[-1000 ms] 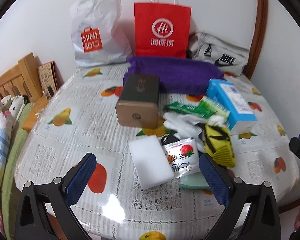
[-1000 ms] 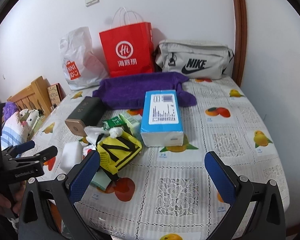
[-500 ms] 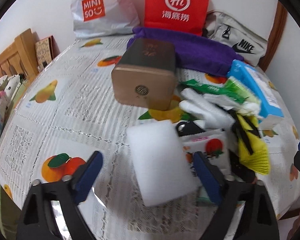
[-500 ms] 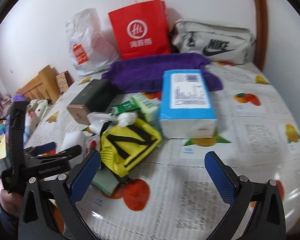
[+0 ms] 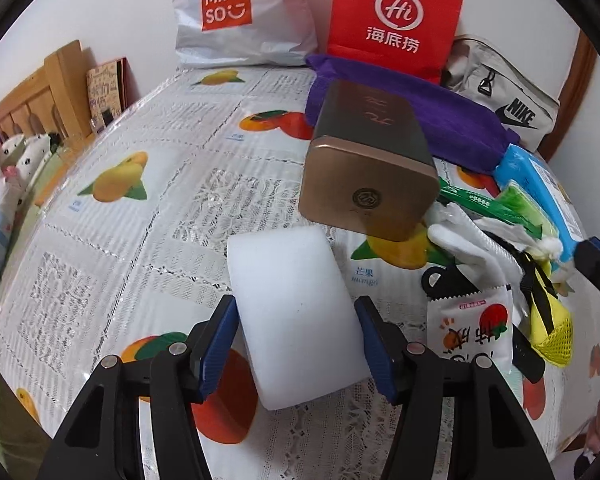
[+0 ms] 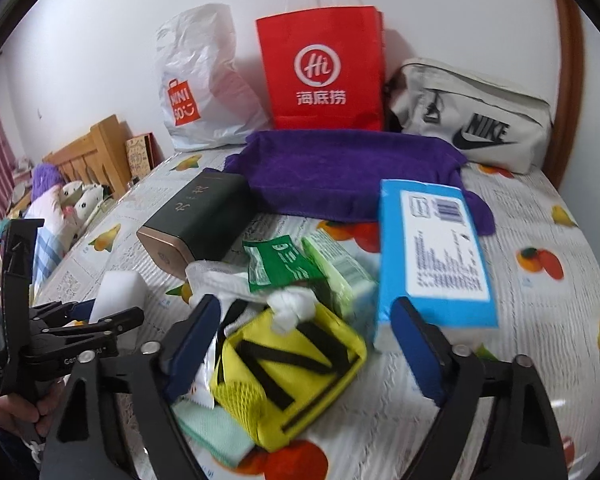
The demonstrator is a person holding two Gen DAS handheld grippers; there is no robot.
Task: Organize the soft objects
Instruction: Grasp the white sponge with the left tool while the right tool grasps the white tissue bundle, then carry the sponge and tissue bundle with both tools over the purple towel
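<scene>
A white sponge block (image 5: 296,312) lies on the fruit-print tablecloth (image 5: 148,216). My left gripper (image 5: 296,332) has its blue pads against both sides of the sponge, shut on it; it also shows in the right wrist view (image 6: 100,320). My right gripper (image 6: 304,344) is open above a yellow mesh pouch (image 6: 296,372) with black straps. A purple towel (image 6: 348,172) lies at the back. White gloves (image 5: 472,240), a mint cloth (image 6: 216,428) and a snack packet (image 5: 472,328) lie in the pile.
A dark tin box with a bronze end (image 5: 368,164) lies just behind the sponge. A blue tissue pack (image 6: 432,252) and green packets (image 6: 284,264) sit right. Miniso bag (image 5: 240,12), red paper bag (image 5: 396,16) and Nike bag (image 6: 472,116) line the wall. A wooden bed frame (image 5: 32,96) is left.
My left gripper moved forward and closed its pads onto the white sponge. My right gripper moved forward and lower over the yellow pouch, its jaws narrower but still open.
</scene>
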